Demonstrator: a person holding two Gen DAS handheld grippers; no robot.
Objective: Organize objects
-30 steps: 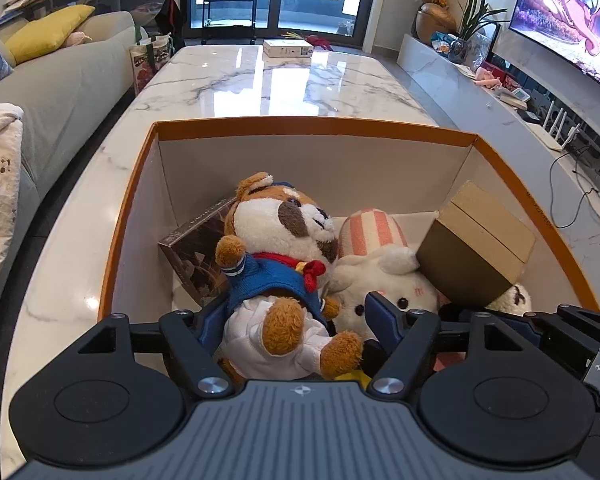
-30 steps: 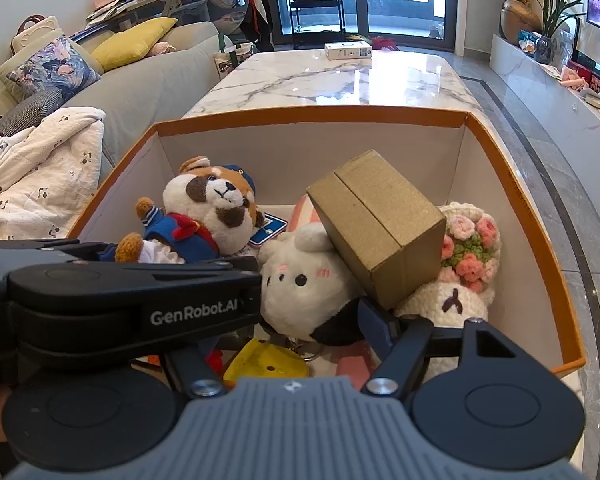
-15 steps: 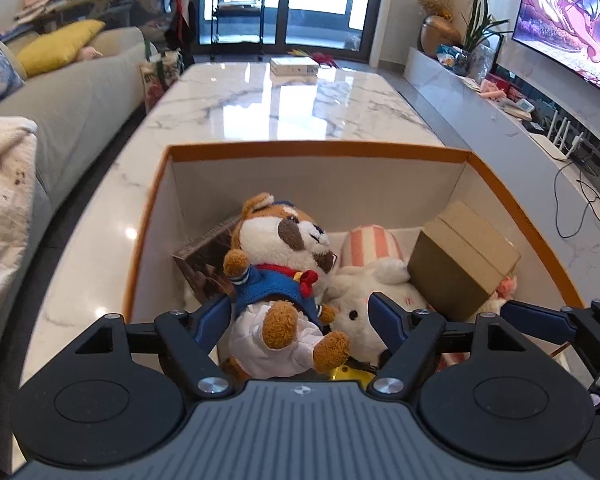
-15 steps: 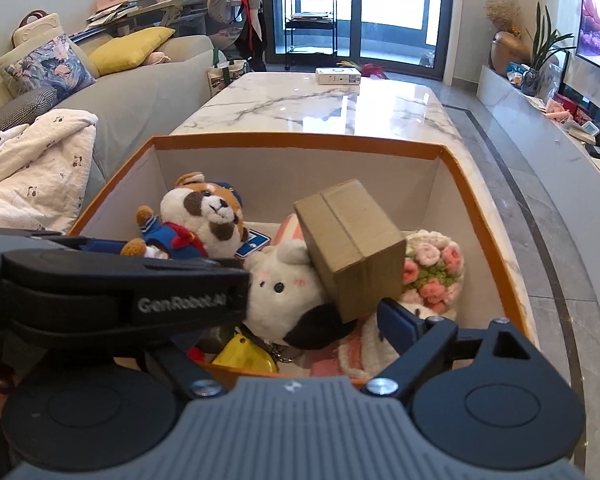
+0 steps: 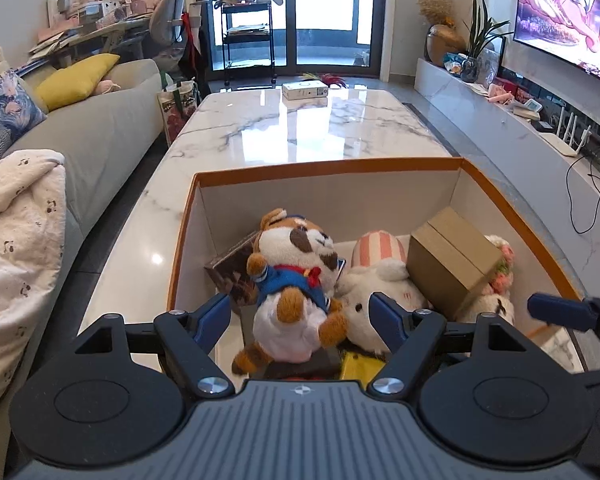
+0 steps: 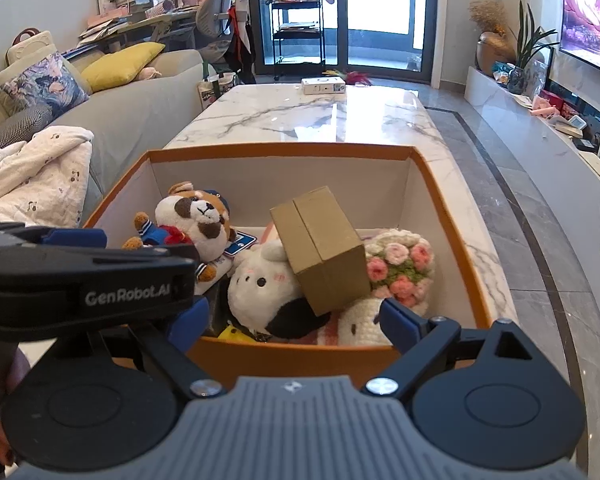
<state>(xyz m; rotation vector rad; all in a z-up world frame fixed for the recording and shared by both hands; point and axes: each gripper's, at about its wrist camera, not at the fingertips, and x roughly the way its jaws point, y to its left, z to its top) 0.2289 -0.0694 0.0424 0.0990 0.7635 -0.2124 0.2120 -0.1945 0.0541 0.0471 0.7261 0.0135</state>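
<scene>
- Grippers are seen nearest of all: the left gripper is held with its blue-padded jaws spread wide and empty above the near left part of the box, and the right gripper is likewise spread wide and empty, at the near rim.
- An orange-rimmed, white-lined cardboard storage box is set on the near end of a glossy white marble table, and all the task's things lie inside it.
- A brown-and-white plush raccoon in a blue sailor suit is lying on its back at the near left of the box, between the left gripper's spread jaws but untouched. It is judged light, soft and compressible; the torso is the best hold, since a limb would flop.
- A white plush rabbit with a pink-striped ear lies at the middle, partly under the carton. It is judged equally soft, but pinned.
- A plain brown cardboard carton is tilted on the rabbit and against a crocheted bouquet of pink flowers on the right. It is judged stiff, smooth-sided and likely to slip; it should be taken across two opposite flat faces.
- A dark printed flat box leans at the left behind the raccoon; its weight cannot be told.
- A small white box rests far off, at the table's far end.
</scene>
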